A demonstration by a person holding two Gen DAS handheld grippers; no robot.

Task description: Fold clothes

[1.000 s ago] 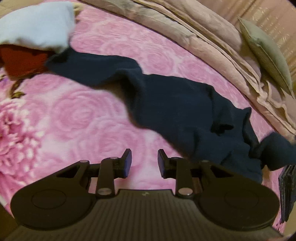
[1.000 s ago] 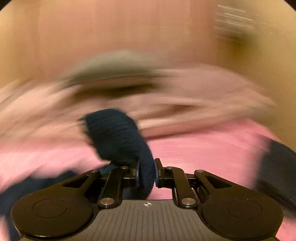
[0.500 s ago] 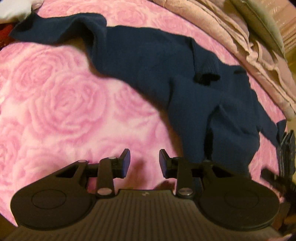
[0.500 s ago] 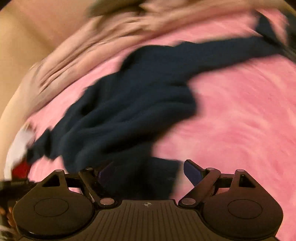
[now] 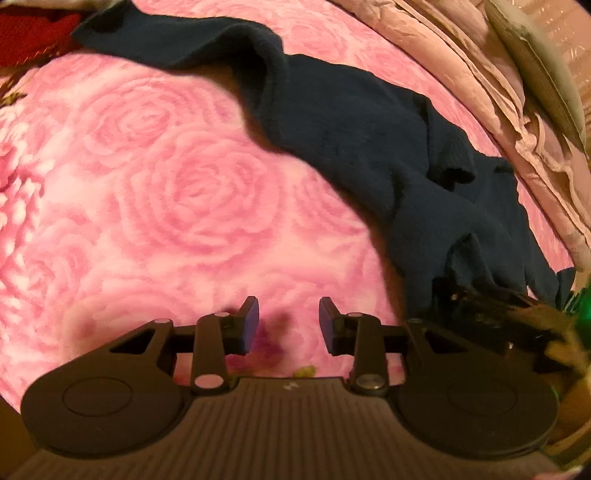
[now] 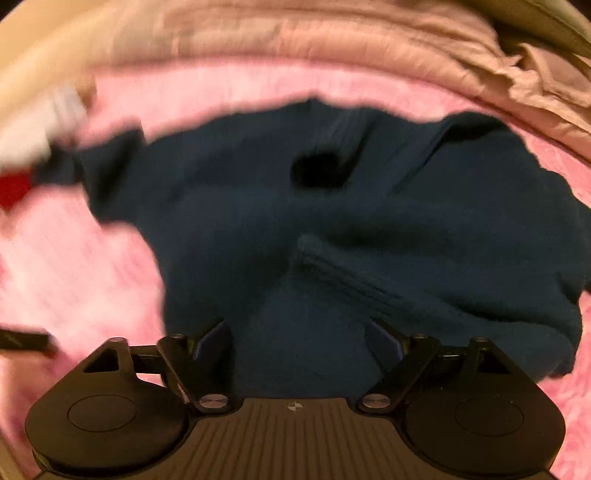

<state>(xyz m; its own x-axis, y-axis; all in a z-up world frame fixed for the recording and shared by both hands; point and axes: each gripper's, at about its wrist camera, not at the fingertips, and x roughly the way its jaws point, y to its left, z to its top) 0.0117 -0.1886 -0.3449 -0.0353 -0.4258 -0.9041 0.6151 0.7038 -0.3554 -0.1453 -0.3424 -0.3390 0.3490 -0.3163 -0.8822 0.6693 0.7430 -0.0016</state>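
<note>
A dark navy sweater (image 5: 362, 140) lies crumpled on the pink rose-patterned bed cover (image 5: 177, 192). One sleeve stretches to the upper left in the left wrist view. My left gripper (image 5: 288, 325) is open above bare pink cover, left of the sweater's lower edge. In the right wrist view the sweater (image 6: 332, 229) fills the middle, with a ribbed hem fold near the centre. My right gripper (image 6: 299, 343) hangs wide open just over the sweater's near edge, with nothing between its fingers. The right gripper's dark body (image 5: 491, 314) shows at the left view's right edge.
A beige-pink quilt (image 5: 480, 70) and a grey-green pillow (image 5: 535, 62) are bunched along the far side of the bed. Red cloth (image 5: 33, 33) lies at the far left, with white and red cloth (image 6: 26, 147) blurred in the right view.
My right gripper let go of the sweater fold it held a second ago, opened wide and came down over the garment. The left gripper moved closer over the bed cover, staying open.
</note>
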